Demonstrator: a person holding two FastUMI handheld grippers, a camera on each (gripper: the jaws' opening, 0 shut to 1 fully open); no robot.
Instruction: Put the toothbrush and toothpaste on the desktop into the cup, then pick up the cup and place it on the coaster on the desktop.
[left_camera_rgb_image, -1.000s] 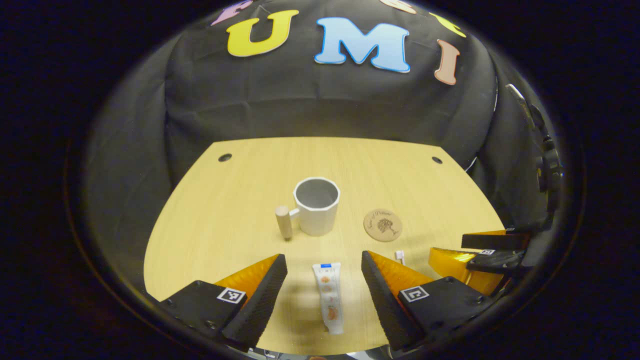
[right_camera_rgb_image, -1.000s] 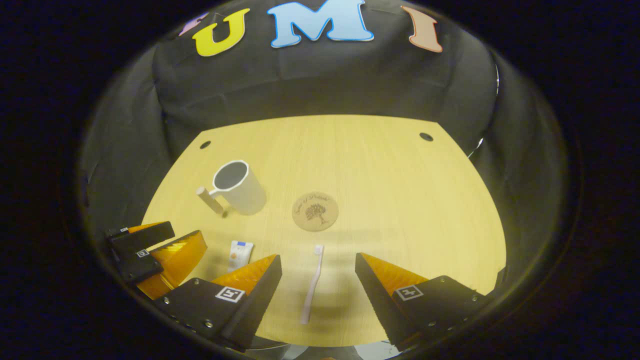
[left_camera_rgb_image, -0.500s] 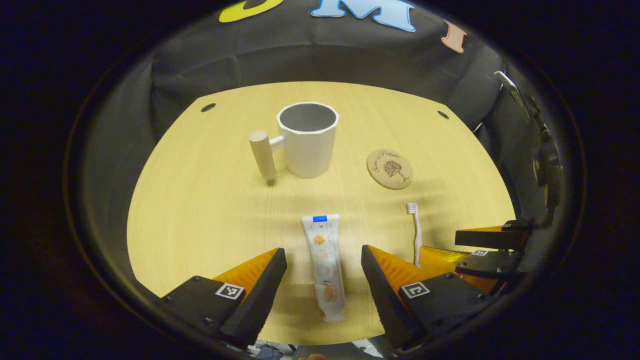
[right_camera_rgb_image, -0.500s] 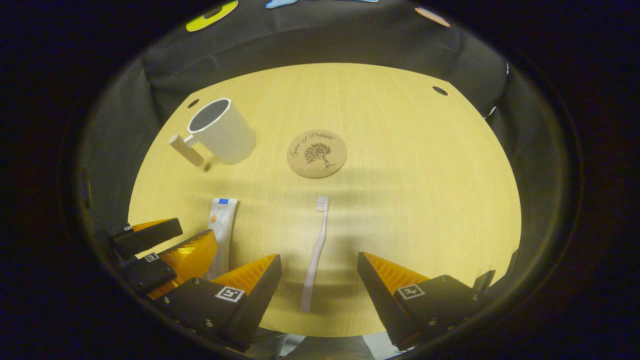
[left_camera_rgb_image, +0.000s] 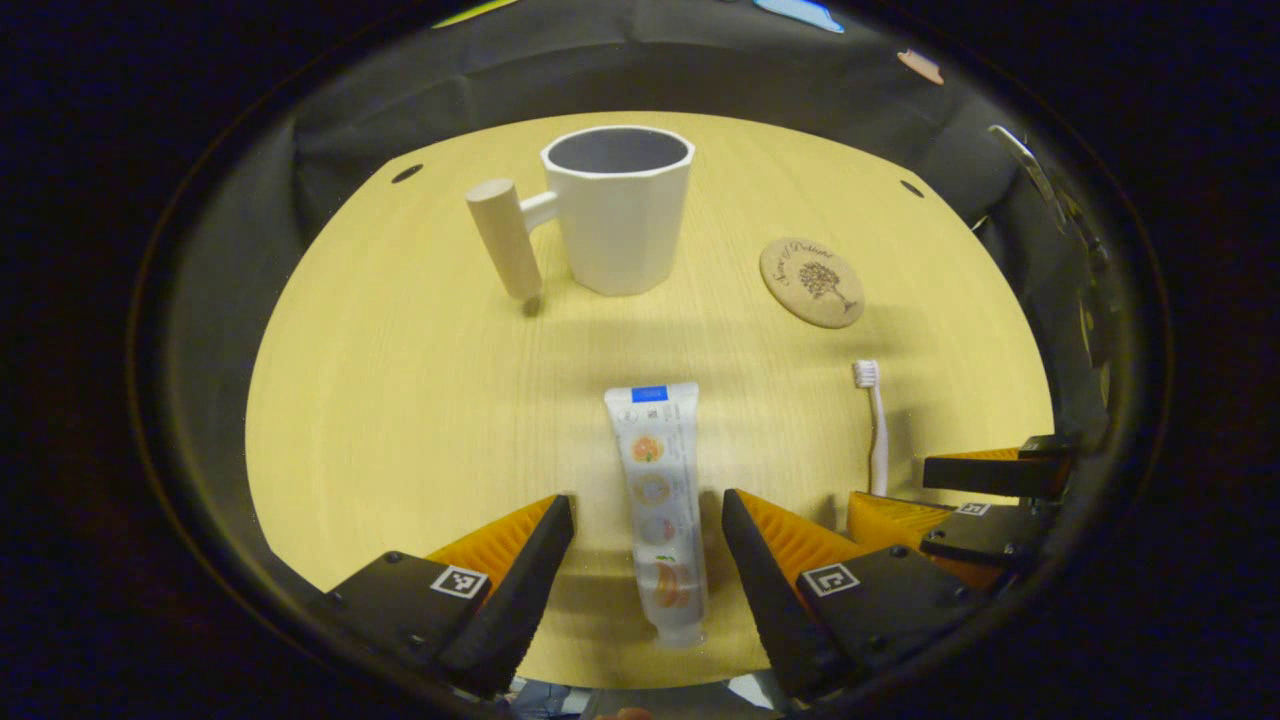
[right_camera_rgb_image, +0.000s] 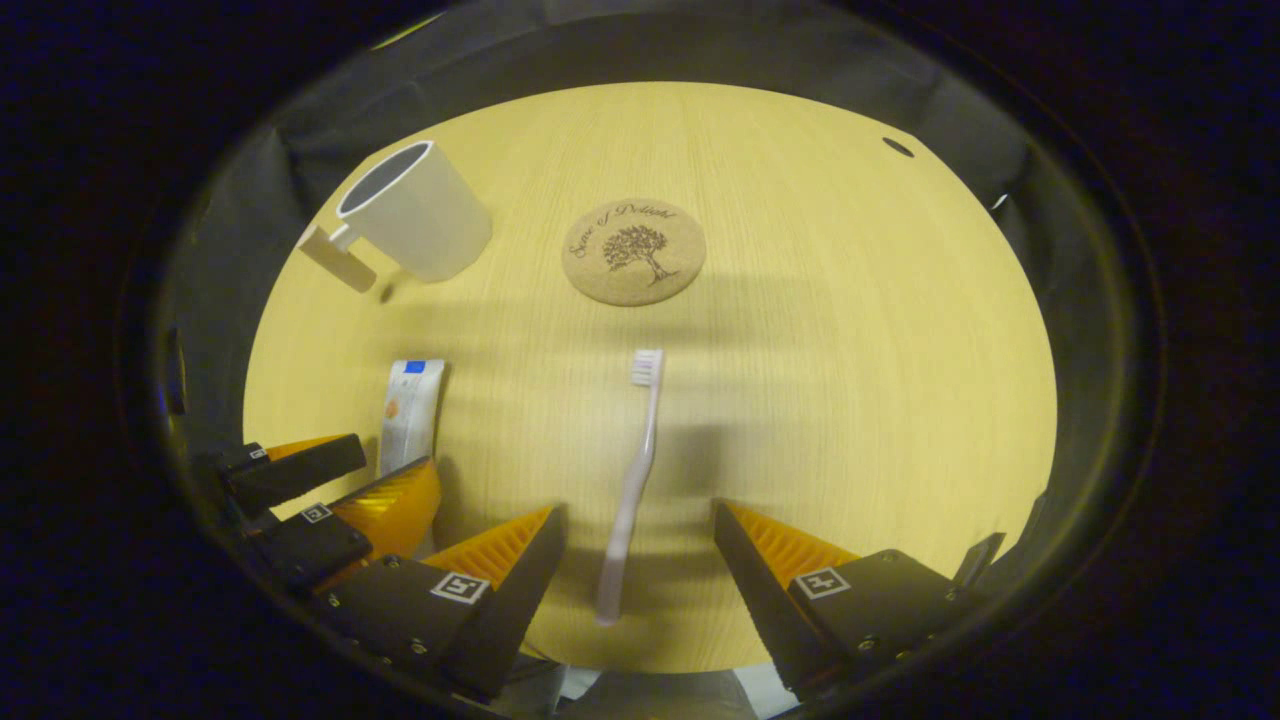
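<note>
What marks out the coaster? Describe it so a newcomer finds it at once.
On the pale wooden desktop, look beyond the toothbrush bristles, toward the far edge. The coaster lies flat there, apart from the white cup beside it. It is the one round cork-brown disc, printed with a dark tree.

White toothpaste tube (left_camera_rgb_image: 657, 505) lies flat between left gripper's (left_camera_rgb_image: 648, 515) spread fingers. Pale toothbrush (right_camera_rgb_image: 630, 482) lies between right gripper's (right_camera_rgb_image: 638, 530) fingers, bristles fwd. White cup (left_camera_rgb_image: 617, 222) w/ wooden handle upright ahead; cork coaster (right_camera_rgb_image: 634, 251) beside it.
</note>
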